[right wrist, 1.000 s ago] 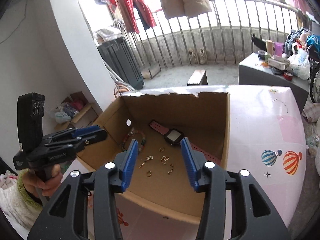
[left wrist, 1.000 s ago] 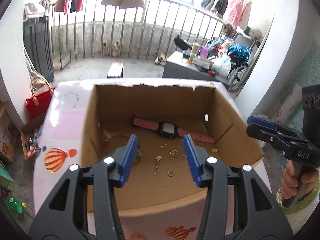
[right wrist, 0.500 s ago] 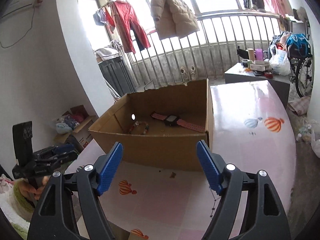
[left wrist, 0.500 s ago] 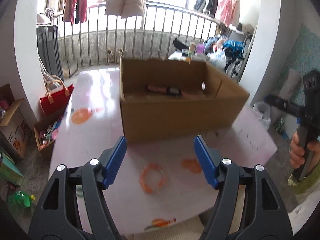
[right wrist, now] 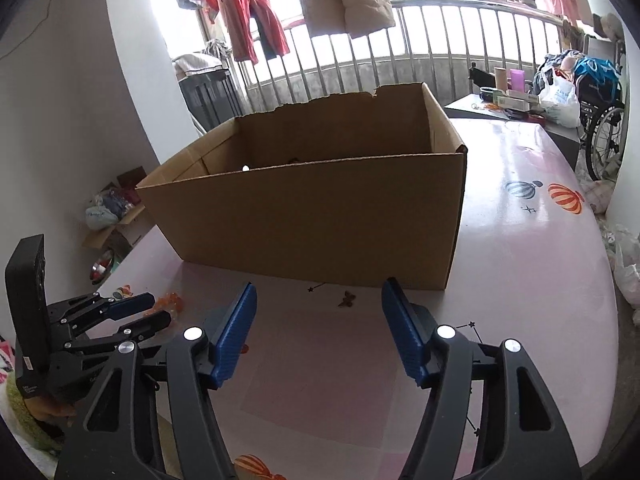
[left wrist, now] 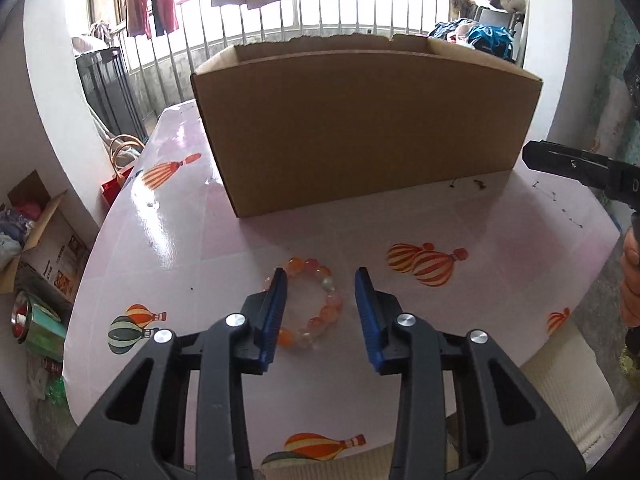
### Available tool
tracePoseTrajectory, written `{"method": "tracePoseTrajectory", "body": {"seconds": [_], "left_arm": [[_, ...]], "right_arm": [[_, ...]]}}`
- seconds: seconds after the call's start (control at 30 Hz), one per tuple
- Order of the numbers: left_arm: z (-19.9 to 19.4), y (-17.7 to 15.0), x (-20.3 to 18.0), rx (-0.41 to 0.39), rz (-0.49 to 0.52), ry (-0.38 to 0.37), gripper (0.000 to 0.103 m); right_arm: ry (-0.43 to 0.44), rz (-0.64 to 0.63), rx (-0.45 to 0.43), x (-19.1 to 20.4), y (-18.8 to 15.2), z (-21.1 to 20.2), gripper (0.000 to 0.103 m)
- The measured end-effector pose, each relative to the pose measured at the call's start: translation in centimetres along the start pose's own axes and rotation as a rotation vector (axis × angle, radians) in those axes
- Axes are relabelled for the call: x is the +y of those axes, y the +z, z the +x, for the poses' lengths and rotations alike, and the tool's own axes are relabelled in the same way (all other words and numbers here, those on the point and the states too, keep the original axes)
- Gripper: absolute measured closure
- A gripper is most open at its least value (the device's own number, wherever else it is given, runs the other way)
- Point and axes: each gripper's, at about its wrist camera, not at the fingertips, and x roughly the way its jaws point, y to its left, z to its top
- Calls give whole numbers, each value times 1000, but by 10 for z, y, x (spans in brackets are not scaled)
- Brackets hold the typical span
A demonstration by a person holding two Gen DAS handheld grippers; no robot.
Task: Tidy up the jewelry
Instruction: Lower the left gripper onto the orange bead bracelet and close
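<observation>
Left wrist view: your left gripper [left wrist: 320, 312], fingers parted and closing, straddles the bead bracelet [left wrist: 310, 306]; light, floppy, so pinch one side

White walls [right wrist: 80, 120] enclose the room. Daylight enters through barred windows [right wrist: 440, 40]; hung garments [right wrist: 248, 12] and a wheelchair [right wrist: 604, 140] stand beyond.

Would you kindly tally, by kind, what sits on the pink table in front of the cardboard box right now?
Bead bracelet: 1
Small butterfly charm: 1
Thin chain: 1
Total: 3, not counting the box itself or whatever lies inside it, which is hidden from both views.
</observation>
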Motion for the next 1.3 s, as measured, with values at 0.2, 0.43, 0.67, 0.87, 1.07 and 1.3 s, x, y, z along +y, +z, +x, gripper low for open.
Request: {"method": "tracePoseTrajectory", "body": {"seconds": [0.2,0.43,0.67,0.87,1.07,1.3], "left_arm": [[11,-6,3,9,-8,6,82],[13,-1,2,-8,-3,3,85],[15,1,5,-15,-20,-2,85],[16,0,7,-16,-27,-5,85],[16,-1,9,-14,-32,-10,85],[15,0,8,-13,-46,-54,86]], "right_arm": [[-28,-62,69,2,2,27,54],[-67,-77,143,-2,0,52,70],[-89,-80,148,-4,-3,61,79],[-115,-112,153,3,-6,63,97],[-63,-87,168,0,-11,55,97],[-26,-78,186,4,-27,38,97]]}}
